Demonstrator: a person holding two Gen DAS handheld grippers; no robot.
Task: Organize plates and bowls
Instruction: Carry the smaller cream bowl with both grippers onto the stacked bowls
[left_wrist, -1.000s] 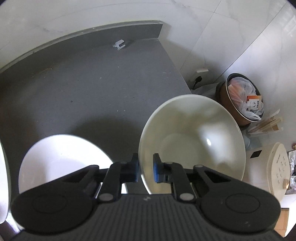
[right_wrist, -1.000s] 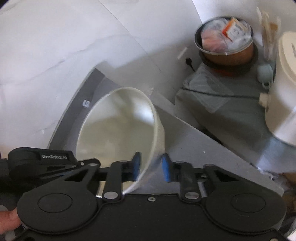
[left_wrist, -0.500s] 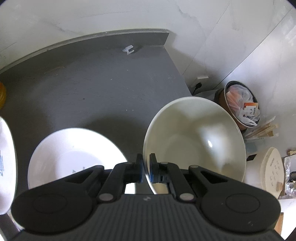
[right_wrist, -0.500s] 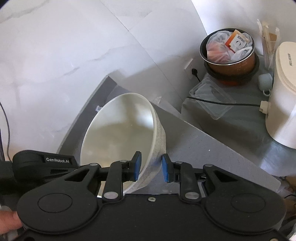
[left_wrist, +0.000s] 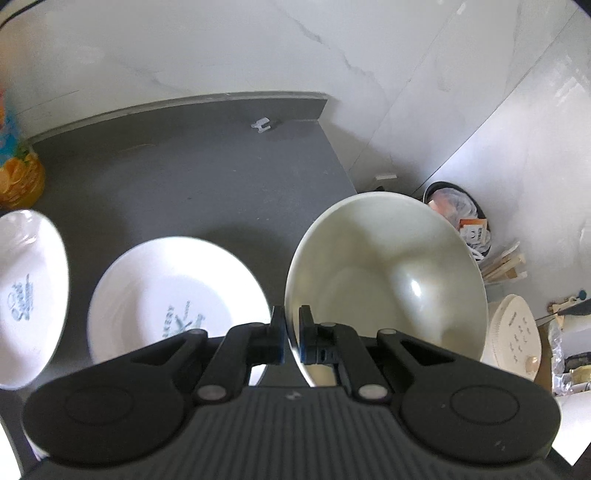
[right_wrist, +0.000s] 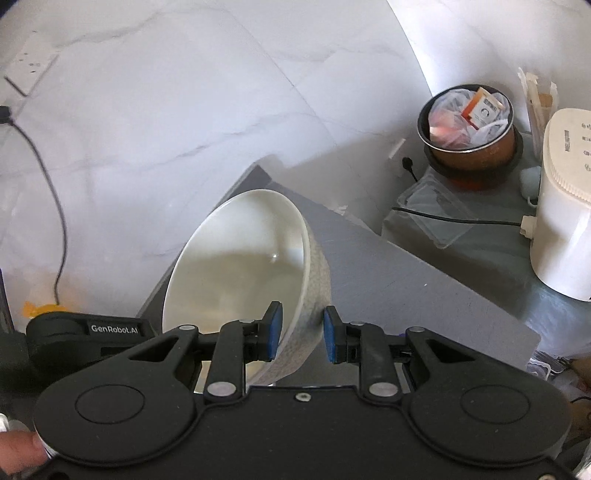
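Note:
A large cream bowl (left_wrist: 388, 280) is held above the grey countertop (left_wrist: 177, 184). My left gripper (left_wrist: 291, 332) is shut on the bowl's near rim. In the right wrist view the same bowl (right_wrist: 243, 280) is tilted, and my right gripper (right_wrist: 300, 332) is open with its fingers on either side of the bowl's wall, not pressing it. A white printed plate (left_wrist: 173, 299) lies on the counter left of the bowl. A second white plate (left_wrist: 26, 291) shows at the far left edge.
An orange packet (left_wrist: 18, 177) stands at the counter's far left. Past the counter's right edge stand a brown pot of rubbish (right_wrist: 469, 129), a white appliance (right_wrist: 565, 206) and a clear lid (right_wrist: 436, 214). Marble wall behind, with a dangling cable (right_wrist: 55, 192).
My left gripper has closed on the bowl's rim and lifted it with the camera rising. My right gripper's fingers have opened away from the bowl's wall.

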